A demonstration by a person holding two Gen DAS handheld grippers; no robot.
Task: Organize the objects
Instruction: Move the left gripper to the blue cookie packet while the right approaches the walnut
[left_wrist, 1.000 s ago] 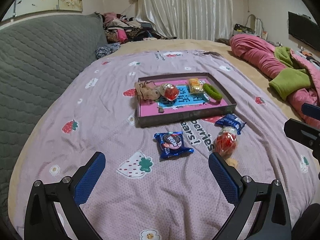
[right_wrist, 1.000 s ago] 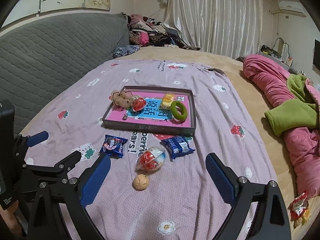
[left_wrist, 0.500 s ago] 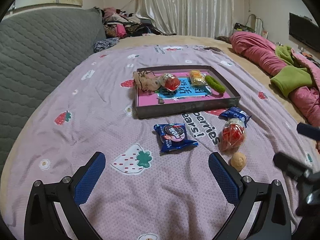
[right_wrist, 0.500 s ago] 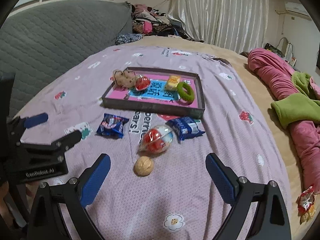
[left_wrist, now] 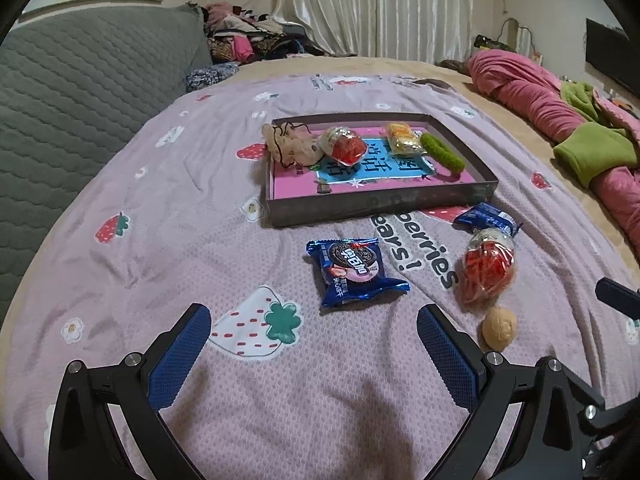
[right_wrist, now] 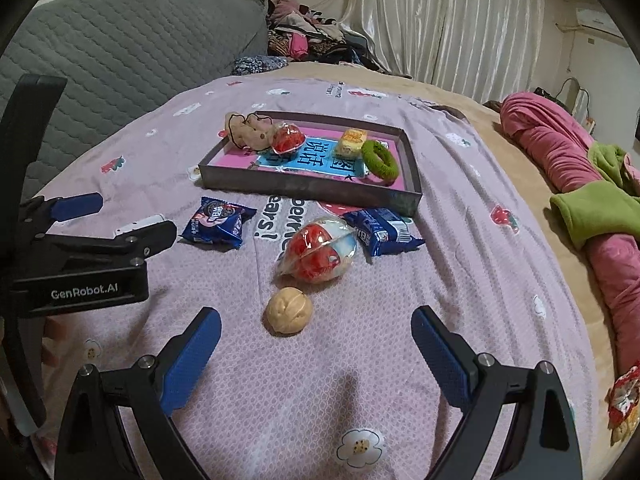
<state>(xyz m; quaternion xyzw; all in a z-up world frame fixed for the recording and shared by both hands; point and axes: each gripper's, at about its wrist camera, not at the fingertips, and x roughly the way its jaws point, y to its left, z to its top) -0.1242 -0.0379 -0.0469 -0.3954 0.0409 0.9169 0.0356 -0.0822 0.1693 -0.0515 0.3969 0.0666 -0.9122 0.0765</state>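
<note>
A shallow grey tray [left_wrist: 380, 200] [right_wrist: 308, 191] on the bed holds a plush toy [left_wrist: 290, 146], a red wrapped snack [left_wrist: 346, 147], a yellow packet [left_wrist: 402, 144] and a green hair ring [right_wrist: 380, 160]. In front of it lie a blue cookie packet [left_wrist: 352, 270] [right_wrist: 218, 220], a second blue packet [right_wrist: 380, 232], a red-and-white wrapped snack [right_wrist: 320, 254] [left_wrist: 488, 266] and a walnut [right_wrist: 289, 310] [left_wrist: 498, 328]. My left gripper [left_wrist: 312, 348] is open and empty, just short of the cookie packet. My right gripper [right_wrist: 316, 348] is open and empty, close to the walnut.
The lilac strawberry blanket [left_wrist: 160, 208] covers the bed. A grey quilted headboard [left_wrist: 80, 80] stands at the left. A pink and green bundle of bedding [right_wrist: 580, 188] lies at the right. A small red wrapper [right_wrist: 622, 396] lies near the right edge.
Both grippers have moved forward and lower towards the loose items. The cookie packet and the walnut now sit much nearer the fingers. Nothing was taken hold of.
</note>
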